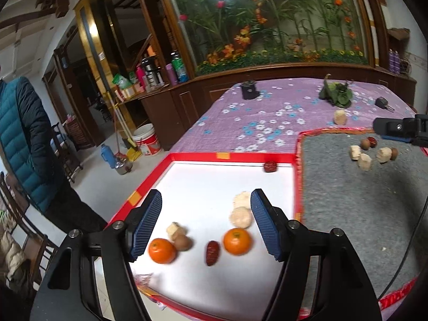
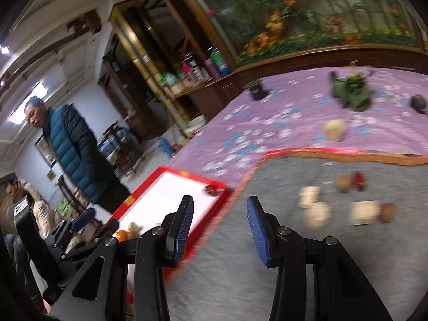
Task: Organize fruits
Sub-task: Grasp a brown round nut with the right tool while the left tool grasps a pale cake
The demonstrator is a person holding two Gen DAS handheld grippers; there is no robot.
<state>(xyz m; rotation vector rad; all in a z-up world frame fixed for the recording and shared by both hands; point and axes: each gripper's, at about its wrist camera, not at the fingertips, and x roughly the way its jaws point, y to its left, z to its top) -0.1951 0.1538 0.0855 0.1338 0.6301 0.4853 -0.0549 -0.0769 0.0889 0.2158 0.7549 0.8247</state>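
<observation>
Left gripper (image 1: 206,224) spread, empty, over white tray (image 1: 203,160); oranges (image 1: 237,241), date (image 1: 212,252) lie below. Right gripper (image 2: 219,230) part-spread, empty, over grey mat (image 2: 267,281); nuts (image 2: 343,183), pale chunks (image 2: 363,212) ahead. You grip across middle: small, light, round ones likely roll.

right tongs (image 2: 218,228): jaws apart, empty, over grey mat (image 2: 240,281) | blurred pale chunks (image 2: 317,214) and brown fruits (image 2: 343,183) ahead on mat | red-rimmed tray (image 2: 171,171) left, holding a red date (image 2: 211,190)
</observation>
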